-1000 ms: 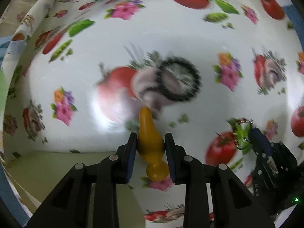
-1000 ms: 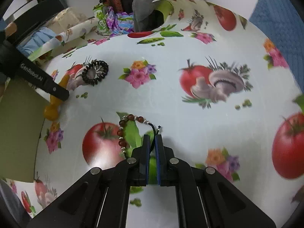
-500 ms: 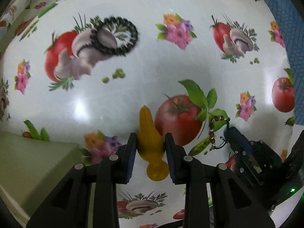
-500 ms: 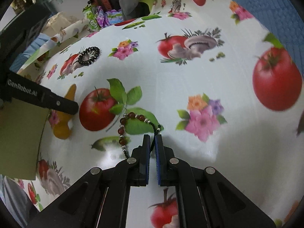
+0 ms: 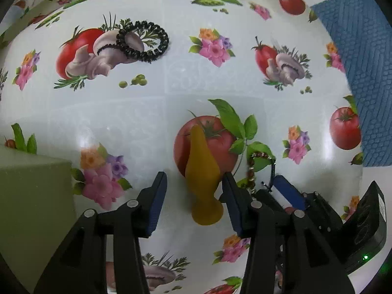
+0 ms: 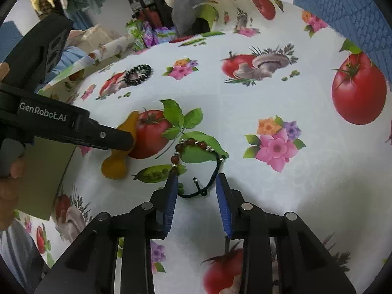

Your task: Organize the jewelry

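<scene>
A yellow cone-shaped holder lies on the printed tablecloth between the open jaws of my left gripper; it also shows in the right wrist view. A red-bead bracelet on a black cord lies on the cloth just ahead of my open right gripper, its cord end between the jaws. It also shows in the left wrist view. A black beaded bracelet lies farther back; it also shows in the right wrist view.
A green box stands at the left of the table. A blue cloth covers the right side. Bags and clothes pile up beyond the far table edge.
Both grippers have opened. The left one has let go of the yellow holder, the right one of the red-bead bracelet's cord, and both now lie on the cloth.
</scene>
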A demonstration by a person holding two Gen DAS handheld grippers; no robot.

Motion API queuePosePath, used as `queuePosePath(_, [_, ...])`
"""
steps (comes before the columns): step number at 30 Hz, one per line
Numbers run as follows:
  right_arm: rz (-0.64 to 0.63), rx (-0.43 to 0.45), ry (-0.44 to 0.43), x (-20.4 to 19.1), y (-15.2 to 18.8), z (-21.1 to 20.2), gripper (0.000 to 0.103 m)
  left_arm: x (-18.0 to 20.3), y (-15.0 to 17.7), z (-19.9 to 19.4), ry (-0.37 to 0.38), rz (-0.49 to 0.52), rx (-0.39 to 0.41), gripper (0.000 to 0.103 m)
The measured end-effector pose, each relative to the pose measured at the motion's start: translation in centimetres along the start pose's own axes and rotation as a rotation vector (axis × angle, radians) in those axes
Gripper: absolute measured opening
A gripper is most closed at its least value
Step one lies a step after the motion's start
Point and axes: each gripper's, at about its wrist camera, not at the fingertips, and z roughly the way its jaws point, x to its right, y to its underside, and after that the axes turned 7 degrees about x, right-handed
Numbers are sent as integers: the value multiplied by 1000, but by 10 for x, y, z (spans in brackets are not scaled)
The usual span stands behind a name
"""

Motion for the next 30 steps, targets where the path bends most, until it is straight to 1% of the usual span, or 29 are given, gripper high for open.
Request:
queuePosePath(1, [-9, 12, -2, -1, 1, 0, 38, -7, 7, -2, 11, -8, 15, 48])
queuePosePath(2, [-18, 24, 1, -1, 1, 0, 49, -8, 12, -2, 19, -15, 32, 48])
queuePosePath(3, [-24, 36, 10, -1, 2, -1, 57, -8, 15, -2, 20, -11, 47, 48])
queuePosePath(5, [-36, 55, 15, 0, 4, 0, 57, -8, 27, -3, 13, 20, 82, 48])
queuePosePath(8, [-87, 70, 31, -3, 4, 2, 57, -6, 33, -5, 20, 33, 107, 48])
queuePosePath(9, [-108, 74, 35, -6, 5, 3, 54, -6, 33, -4, 22, 41, 116, 48])
queuePosePath(10, [-127, 77, 39, -8, 5, 5, 52, -4, 26, -5, 22, 52, 123, 48])
queuePosePath(13, [-198, 88, 76, -17, 8, 8, 44, -4, 22, 0, 24, 70, 142, 47])
queuePosePath(15, [-200, 87, 67, -18, 7, 9, 35, -2, 20, -2, 27, 69, 152, 45])
queuePosePath(16, [-208, 86, 73, -19, 7, 9, 30, -3, 25, -1, 36, 69, 157, 44])
queuePosePath(17, [-215, 85, 72, -20, 7, 9, 16, -4, 27, -1, 46, 69, 161, 41])
queuePosePath(18, [-215, 81, 74, -21, 6, 9, 7, 4, 17, 5, 55, 69, 161, 37])
queuePosePath(20, [-199, 63, 84, -20, 5, 9, 6, 6, 20, 8, 54, 85, 168, 31])
queuePosePath(21, [-191, 58, 82, -20, 5, 9, 5, 9, 15, 5, 59, 89, 172, 31])
queuePosePath(22, [-181, 55, 86, -19, 5, 8, 5, 10, 20, 8, 72, 90, 172, 31])
queuePosePath(23, [-172, 51, 88, -18, 6, 7, 5, 10, 18, 3, 75, 93, 172, 31])
queuePosePath(25, [-147, 42, 93, -16, 7, 4, 5, 14, 17, 1, 66, 115, 177, 31])
queuePosePath(28, [-112, 43, 101, -15, 6, -4, 4, 15, 17, -5, 84, 103, 177, 31])
queuePosePath(30, [-84, 51, 99, -15, 5, -13, 4, 15, 21, -13, 81, 100, 188, 31])
